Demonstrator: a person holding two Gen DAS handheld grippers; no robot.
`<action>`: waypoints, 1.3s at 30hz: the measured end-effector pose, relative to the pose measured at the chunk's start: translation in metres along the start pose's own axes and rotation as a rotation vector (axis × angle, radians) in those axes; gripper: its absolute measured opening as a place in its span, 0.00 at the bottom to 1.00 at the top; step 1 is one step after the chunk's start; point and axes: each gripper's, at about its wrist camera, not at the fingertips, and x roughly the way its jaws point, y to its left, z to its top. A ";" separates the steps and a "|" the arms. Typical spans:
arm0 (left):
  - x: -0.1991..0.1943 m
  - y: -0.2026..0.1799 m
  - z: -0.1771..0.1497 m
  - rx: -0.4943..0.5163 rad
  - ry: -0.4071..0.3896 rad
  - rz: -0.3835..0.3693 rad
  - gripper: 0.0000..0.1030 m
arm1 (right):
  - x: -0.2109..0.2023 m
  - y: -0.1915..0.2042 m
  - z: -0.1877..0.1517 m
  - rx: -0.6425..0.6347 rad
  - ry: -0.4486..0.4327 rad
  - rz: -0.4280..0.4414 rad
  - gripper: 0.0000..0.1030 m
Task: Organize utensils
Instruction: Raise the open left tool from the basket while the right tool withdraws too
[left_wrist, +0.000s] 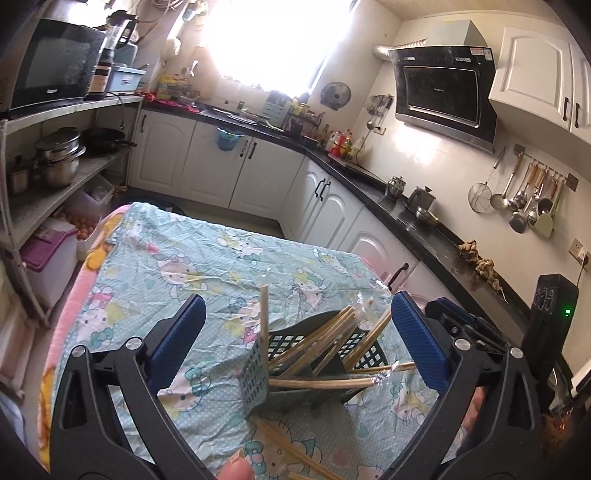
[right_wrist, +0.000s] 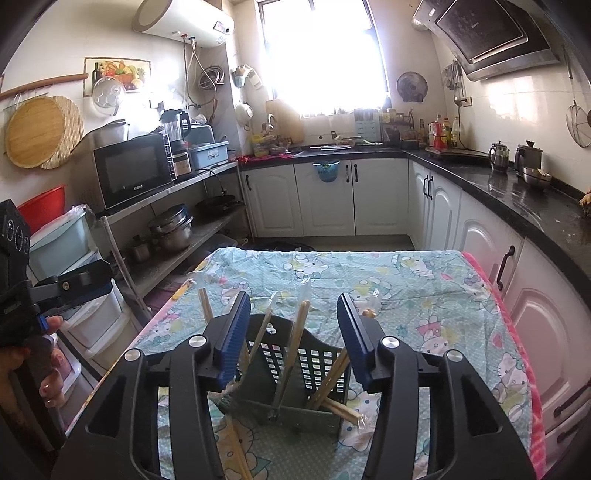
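A dark green perforated utensil holder (left_wrist: 258, 373) (right_wrist: 314, 363) stands on the table's cartoon-cat cloth (left_wrist: 177, 266) (right_wrist: 406, 280). Several wooden chopsticks (left_wrist: 325, 332) (right_wrist: 297, 332), some in clear wrappers, lean in it at different angles. A few more chopsticks (left_wrist: 291, 446) (right_wrist: 232, 443) lie on the cloth in front of it. My left gripper (left_wrist: 297, 299) is open wide, its blue pads either side of the holder and clear of it. My right gripper (right_wrist: 292, 297) is open with the holder's top between its pads, nothing gripped.
A hand (right_wrist: 48, 373) holds the left gripper's handle at the table's left edge. A metal shelf (right_wrist: 192, 184) with a microwave and pots stands to the left. White cabinets under a black counter (right_wrist: 517, 199) run along the back and right, close to the table.
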 end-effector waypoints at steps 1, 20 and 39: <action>-0.003 0.001 -0.002 0.001 -0.002 0.008 0.90 | -0.004 0.000 -0.001 -0.005 -0.003 -0.001 0.46; -0.026 0.000 -0.035 -0.012 0.000 0.041 0.90 | -0.037 0.013 -0.026 -0.042 0.015 0.024 0.47; -0.020 0.011 -0.075 -0.055 0.085 0.042 0.90 | -0.030 0.020 -0.076 -0.072 0.142 0.055 0.47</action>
